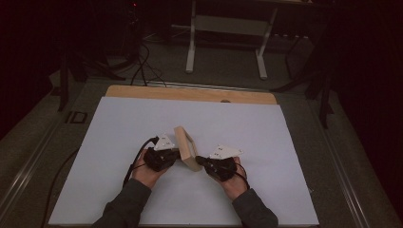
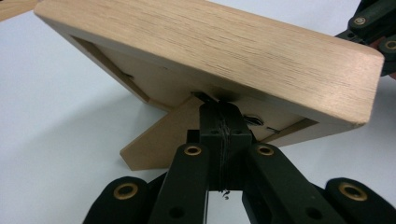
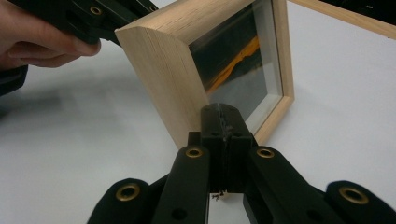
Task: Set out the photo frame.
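A light wooden picture frame (image 1: pixel 186 148) stands propped on its fold-out easel leg (image 2: pixel 154 144) near the middle of the white counter (image 1: pixel 119 128), between a person's two hand-held tools. The left claw (image 1: pixel 177 153) meets it from behind, its jaws clenched tight together, tips against the backing board just under the frame's top rail; whether they pinch a small tab there cannot be told. The right claw (image 1: pixel 199 160) comes from the glass side, jaws likewise clenched with nothing between them, tips at the frame's lower front corner, where the glazed picture (image 3: pixel 243 70) with its orange streak leans away. The frame's long side runs roughly from the counter's near edge towards its far edge, tilted back onto the leg, so each claw faces a broad face square-on, not an edge. Both hands are about equally near; any next move looks to hinge on that front-and-back pairing, with the left claw placed to work the stand.
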{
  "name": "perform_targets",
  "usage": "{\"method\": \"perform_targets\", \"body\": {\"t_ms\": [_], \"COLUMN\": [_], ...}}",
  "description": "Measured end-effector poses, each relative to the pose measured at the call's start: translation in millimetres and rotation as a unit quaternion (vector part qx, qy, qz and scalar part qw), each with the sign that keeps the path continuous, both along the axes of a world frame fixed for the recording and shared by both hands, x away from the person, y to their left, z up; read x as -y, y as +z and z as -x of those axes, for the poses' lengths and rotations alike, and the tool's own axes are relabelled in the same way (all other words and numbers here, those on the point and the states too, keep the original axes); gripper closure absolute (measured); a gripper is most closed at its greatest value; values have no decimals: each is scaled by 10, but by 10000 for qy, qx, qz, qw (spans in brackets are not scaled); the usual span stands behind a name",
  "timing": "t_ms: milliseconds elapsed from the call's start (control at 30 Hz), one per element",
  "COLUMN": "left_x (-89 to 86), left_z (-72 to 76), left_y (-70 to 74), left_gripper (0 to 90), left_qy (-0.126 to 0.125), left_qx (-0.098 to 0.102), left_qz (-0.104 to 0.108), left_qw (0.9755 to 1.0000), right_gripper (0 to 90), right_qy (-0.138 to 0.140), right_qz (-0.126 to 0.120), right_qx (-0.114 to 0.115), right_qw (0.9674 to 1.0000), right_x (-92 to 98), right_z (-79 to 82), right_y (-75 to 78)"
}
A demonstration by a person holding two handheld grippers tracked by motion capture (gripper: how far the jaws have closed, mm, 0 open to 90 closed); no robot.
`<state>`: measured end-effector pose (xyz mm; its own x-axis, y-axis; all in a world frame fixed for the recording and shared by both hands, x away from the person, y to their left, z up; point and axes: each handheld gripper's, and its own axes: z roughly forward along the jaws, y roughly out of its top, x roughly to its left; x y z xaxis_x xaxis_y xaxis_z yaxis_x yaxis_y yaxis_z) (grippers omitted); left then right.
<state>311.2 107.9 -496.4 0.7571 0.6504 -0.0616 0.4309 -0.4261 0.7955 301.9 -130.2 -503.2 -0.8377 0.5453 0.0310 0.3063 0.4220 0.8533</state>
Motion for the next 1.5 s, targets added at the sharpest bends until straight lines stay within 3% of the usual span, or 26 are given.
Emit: {"method": "perform_targets", "body": {"t_ms": [667,1067,1367,1500], "left_x": [-45,-156,-286,-322], "left_z": [-70,-35,68,90], "left_y": [-48,-33,44,62], "left_gripper": [891,739,616,580], "left_qy": [95,464,748,833], "left_qx": [-64,-91,-38,-20], "left_qz": [142,158,425,440], "left_qw": [9998,9988,9963,9956], "right_gripper": [860,813,789,779], "right_qy": [81,42,-70,-89], "right_qz": [-43,-78,-127,-138], "right_qx": [-10,-22,-64,-64], "right_qw": [10000,10000,9999,9998], "right_x": [-85,-49,30,47], "right_z": [8,-13,-48,-53], "right_y": [-7,3,18,19]}}
